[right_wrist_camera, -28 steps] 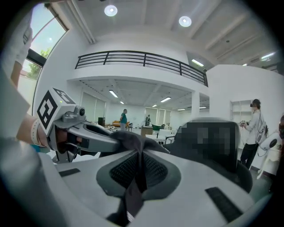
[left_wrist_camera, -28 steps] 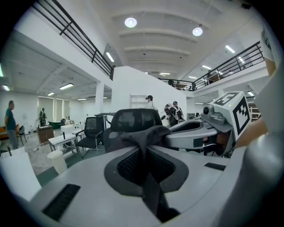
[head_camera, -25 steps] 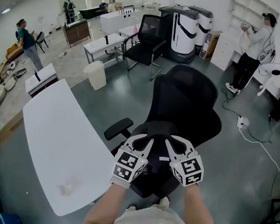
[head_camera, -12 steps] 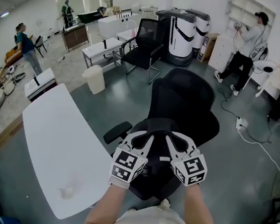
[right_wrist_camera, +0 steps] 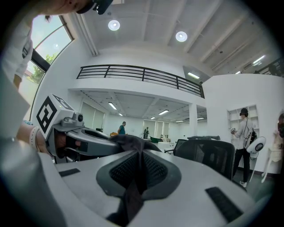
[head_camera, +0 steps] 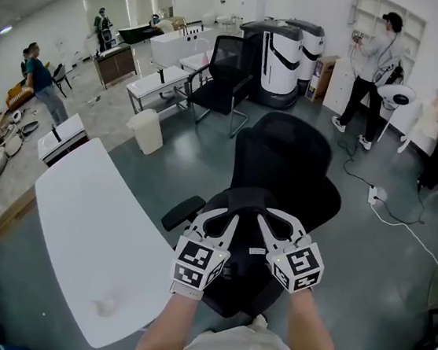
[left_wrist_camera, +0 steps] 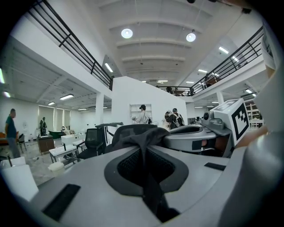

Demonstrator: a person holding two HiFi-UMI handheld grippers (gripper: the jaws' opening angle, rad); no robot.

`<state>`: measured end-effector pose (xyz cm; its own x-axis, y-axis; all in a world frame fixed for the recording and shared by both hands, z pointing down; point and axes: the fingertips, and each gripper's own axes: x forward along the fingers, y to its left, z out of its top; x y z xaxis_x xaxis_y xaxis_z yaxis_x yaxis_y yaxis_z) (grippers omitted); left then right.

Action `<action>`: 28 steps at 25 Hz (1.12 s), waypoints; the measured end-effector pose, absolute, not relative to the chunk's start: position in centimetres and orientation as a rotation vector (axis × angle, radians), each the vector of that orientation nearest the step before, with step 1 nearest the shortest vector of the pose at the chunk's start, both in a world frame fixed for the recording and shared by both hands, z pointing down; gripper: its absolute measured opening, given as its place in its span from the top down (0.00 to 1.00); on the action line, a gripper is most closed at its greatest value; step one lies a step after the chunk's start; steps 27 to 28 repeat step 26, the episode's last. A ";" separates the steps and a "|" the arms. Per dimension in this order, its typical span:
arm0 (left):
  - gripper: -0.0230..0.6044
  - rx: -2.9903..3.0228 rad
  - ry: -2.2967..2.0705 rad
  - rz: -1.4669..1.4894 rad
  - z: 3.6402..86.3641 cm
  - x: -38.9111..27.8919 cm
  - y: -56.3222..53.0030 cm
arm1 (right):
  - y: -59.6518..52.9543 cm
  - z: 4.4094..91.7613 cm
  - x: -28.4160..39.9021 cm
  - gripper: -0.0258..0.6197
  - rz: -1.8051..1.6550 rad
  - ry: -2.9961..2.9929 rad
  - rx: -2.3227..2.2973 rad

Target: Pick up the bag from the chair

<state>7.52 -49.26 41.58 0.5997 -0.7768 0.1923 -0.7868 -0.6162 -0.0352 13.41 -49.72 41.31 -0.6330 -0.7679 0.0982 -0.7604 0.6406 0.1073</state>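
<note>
The black bag (head_camera: 239,280) hangs under my two grippers, just in front of the black office chair (head_camera: 287,167). My left gripper (head_camera: 236,215) and my right gripper (head_camera: 263,218) sit side by side at the bag's top, each shut on a fold of its black fabric. In the left gripper view the fabric (left_wrist_camera: 143,141) runs up between the closed jaws of my left gripper (left_wrist_camera: 144,148), with the right gripper (left_wrist_camera: 199,136) close beside it. The right gripper view shows my right gripper (right_wrist_camera: 140,156) pinching the same cloth (right_wrist_camera: 129,142). The bag hides the chair's seat.
A white table (head_camera: 94,226) stands close on the left, and the chair's armrest (head_camera: 182,212) lies between it and the bag. A cable and power strip (head_camera: 376,196) lie on the floor at right. People (head_camera: 371,62) stand by shelves at the back right; more desks and chairs stand behind.
Both grippers have risen slightly with the bag still pinched in them. The person at the back right has stepped left toward the shelves.
</note>
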 end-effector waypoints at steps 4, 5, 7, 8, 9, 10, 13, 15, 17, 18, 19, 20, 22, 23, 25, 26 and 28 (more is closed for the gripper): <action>0.89 2.758 -1.349 0.282 41.6 7.5 -49.0 | -49.5 41.4 13.4 0.90 -0.077 -2.728 1.273; 0.89 2.758 -1.348 0.280 41.6 7.5 -49.0 | -49.5 41.4 13.4 0.90 -0.075 -2.729 1.274; 0.89 2.758 -1.345 0.277 41.7 7.6 -49.0 | -49.5 41.5 13.5 0.90 -0.072 -2.729 1.276; 0.89 2.758 -1.343 0.277 41.7 7.6 -49.0 | -49.5 41.6 13.5 0.90 -0.071 -2.729 1.276; 0.89 2.757 -1.342 0.276 41.7 7.6 -49.0 | -49.5 41.6 13.5 0.90 -0.069 -2.729 1.276; 0.89 2.756 -1.341 0.275 41.7 7.5 -48.9 | -49.5 41.6 13.4 0.90 -0.068 -2.730 1.275; 0.89 2.750 -1.337 0.274 41.7 7.4 -49.0 | -49.5 41.6 13.3 0.90 -0.063 -2.729 1.272; 0.89 2.750 -1.336 0.272 41.6 7.4 -49.0 | -49.5 41.6 13.3 0.90 -0.061 -2.732 1.271; 0.89 2.748 -1.335 0.271 41.7 7.6 -49.0 | -49.6 41.6 13.5 0.90 -0.057 -2.734 1.270; 0.89 2.747 -1.335 0.270 41.8 7.7 -49.0 | -49.6 41.7 13.6 0.90 -0.055 -2.734 1.269; 0.89 2.746 -1.333 0.270 41.8 7.7 -49.0 | -49.6 41.8 13.6 0.90 -0.052 -2.733 1.269; 0.89 2.745 -1.332 0.270 41.9 7.8 -49.1 | -49.7 41.9 13.7 0.90 -0.049 -2.733 1.268; 0.89 2.744 -1.329 0.270 42.0 7.9 -49.1 | -49.7 42.0 13.8 0.90 -0.046 -2.732 1.268; 0.89 2.743 -1.329 0.271 42.1 7.9 -49.2 | -49.8 42.1 13.8 0.90 -0.044 -2.732 1.268; 0.89 2.743 -1.327 0.271 42.2 8.0 -49.2 | -49.9 42.2 13.9 0.90 -0.042 -2.732 1.269; 0.89 2.742 -1.327 0.272 42.3 8.0 -49.3 | -49.9 42.3 13.9 0.90 -0.041 -2.732 1.270; 0.89 2.742 -1.327 0.272 42.3 8.0 -49.3 | -49.9 42.3 13.9 0.90 -0.041 -2.732 1.270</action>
